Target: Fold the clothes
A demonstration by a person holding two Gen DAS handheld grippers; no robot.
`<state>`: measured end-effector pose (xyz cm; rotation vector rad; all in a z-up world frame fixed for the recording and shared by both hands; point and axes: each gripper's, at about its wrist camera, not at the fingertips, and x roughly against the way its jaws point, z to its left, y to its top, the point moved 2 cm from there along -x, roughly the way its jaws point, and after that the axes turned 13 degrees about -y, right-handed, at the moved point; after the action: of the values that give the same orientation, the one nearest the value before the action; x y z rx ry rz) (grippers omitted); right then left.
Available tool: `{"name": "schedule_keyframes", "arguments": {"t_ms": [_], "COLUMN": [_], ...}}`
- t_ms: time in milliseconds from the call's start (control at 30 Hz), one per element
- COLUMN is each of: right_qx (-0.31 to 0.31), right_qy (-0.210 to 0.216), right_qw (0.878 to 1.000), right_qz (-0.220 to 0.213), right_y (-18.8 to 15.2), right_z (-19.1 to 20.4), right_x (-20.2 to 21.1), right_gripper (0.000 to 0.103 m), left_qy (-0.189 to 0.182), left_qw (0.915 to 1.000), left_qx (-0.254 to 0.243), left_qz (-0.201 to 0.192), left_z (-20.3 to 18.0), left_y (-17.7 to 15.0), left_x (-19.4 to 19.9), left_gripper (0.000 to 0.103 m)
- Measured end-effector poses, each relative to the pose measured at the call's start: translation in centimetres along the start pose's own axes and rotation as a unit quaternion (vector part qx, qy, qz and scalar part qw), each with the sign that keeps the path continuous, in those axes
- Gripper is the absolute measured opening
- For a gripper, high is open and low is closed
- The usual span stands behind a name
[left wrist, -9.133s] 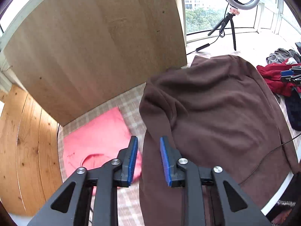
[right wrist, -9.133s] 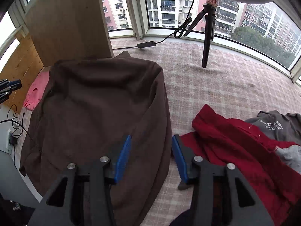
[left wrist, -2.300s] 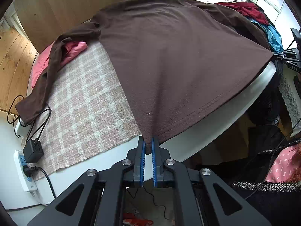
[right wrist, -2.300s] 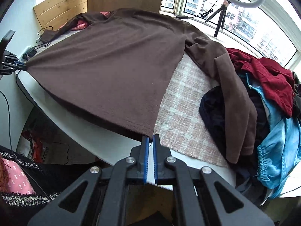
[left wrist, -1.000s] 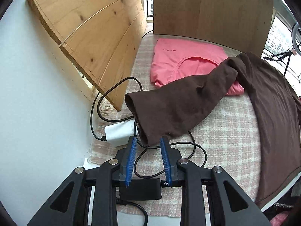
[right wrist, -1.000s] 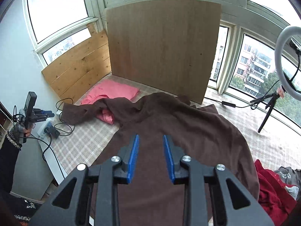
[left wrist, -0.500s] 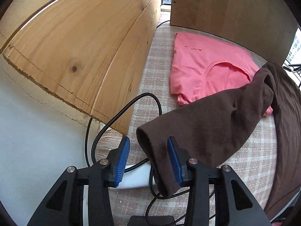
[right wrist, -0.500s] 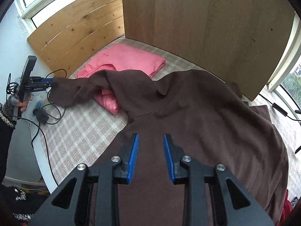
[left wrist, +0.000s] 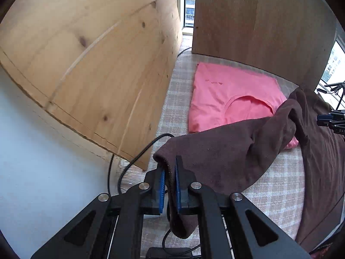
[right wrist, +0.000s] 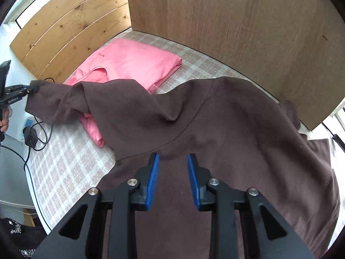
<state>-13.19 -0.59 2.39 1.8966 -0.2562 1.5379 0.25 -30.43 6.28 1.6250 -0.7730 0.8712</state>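
A brown long-sleeved top [right wrist: 226,129] lies spread on the checked table cloth [right wrist: 64,161]. Its left sleeve [left wrist: 226,151] stretches out over a folded pink shirt [left wrist: 228,95]. My left gripper [left wrist: 170,172] is shut on the sleeve's cuff, which hangs down between the blue pads. It also shows in the right wrist view [right wrist: 28,89] at the far left, holding the cuff. My right gripper [right wrist: 172,172] is open and empty, just above the top's body near the left armpit seam.
Wooden boards [left wrist: 97,64] stand along the left and back [right wrist: 237,21] of the table. Black cables [left wrist: 138,157] and a power strip with a plug [right wrist: 30,133] lie at the table's left edge. The pink shirt [right wrist: 133,64] lies partly under the sleeve.
My left gripper has closed on the sleeve cuff, which it straddled open half a second ago. My right gripper has come lower and closer over the top's body, still open.
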Motion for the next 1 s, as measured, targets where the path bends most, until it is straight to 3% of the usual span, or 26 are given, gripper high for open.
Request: {"name": "schedule_keyframes", "arguments": {"t_ms": [133, 200, 367, 433, 500, 633, 767, 867, 967, 1000], "right_qx": [0.010, 0.019, 0.019, -0.005, -0.003, 0.098, 0.167, 0.220, 0.257, 0.264], "right_qy": [-0.013, -0.019, -0.009, 0.008, -0.003, -0.044, -0.017, 0.016, 0.007, 0.002], "right_qw": [0.999, 0.999, 0.999, 1.000, 0.999, 0.994, 0.986, 0.975, 0.966, 0.964], "right_qz": [0.035, 0.046, 0.029, -0.004, -0.033, -0.035, -0.013, 0.009, 0.020, 0.021], "right_y": [0.3, 0.4, 1.9, 3.3, 5.0, 8.0, 10.3, 10.9, 10.0, 9.6], "right_z": [-0.7, -1.0, -1.8, -2.7, -3.3, -2.1, -0.5, 1.2, 1.9, 2.0], "right_x": [-3.1, -3.9, -2.2, -0.6, 0.3, -0.6, -2.8, -4.3, -5.4, -5.5], "right_gripper": [0.027, 0.027, 0.027, 0.027, 0.027, 0.030, 0.048, 0.048, 0.048, 0.038], "left_qy": [0.022, 0.029, 0.061, 0.062, 0.068, 0.072, 0.076, 0.081, 0.084, 0.085], "left_qw": [0.9967, 0.9952, 0.9948, 0.9945, 0.9941, 0.9948, 0.9946, 0.9941, 0.9935, 0.9933], "left_qx": [-0.017, -0.037, -0.068, -0.073, -0.077, -0.071, -0.070, -0.073, -0.076, -0.077], "left_qz": [-0.077, -0.086, -0.046, -0.042, -0.035, -0.014, -0.004, 0.002, 0.006, 0.007], "left_z": [0.2, -0.3, -1.1, -1.5, -1.6, -1.3, -1.6, -1.9, -2.1, -2.1], "left_y": [3.4, 4.6, 6.3, 6.2, 5.6, 4.9, 4.5, 4.5, 4.4, 4.3], "left_x": [6.9, 8.0, 6.2, 6.3, 6.4, 6.2, 5.8, 5.2, 5.1, 5.1], "left_gripper": [0.007, 0.007, 0.007, 0.007, 0.007, 0.007, 0.007, 0.007, 0.007, 0.007]}}
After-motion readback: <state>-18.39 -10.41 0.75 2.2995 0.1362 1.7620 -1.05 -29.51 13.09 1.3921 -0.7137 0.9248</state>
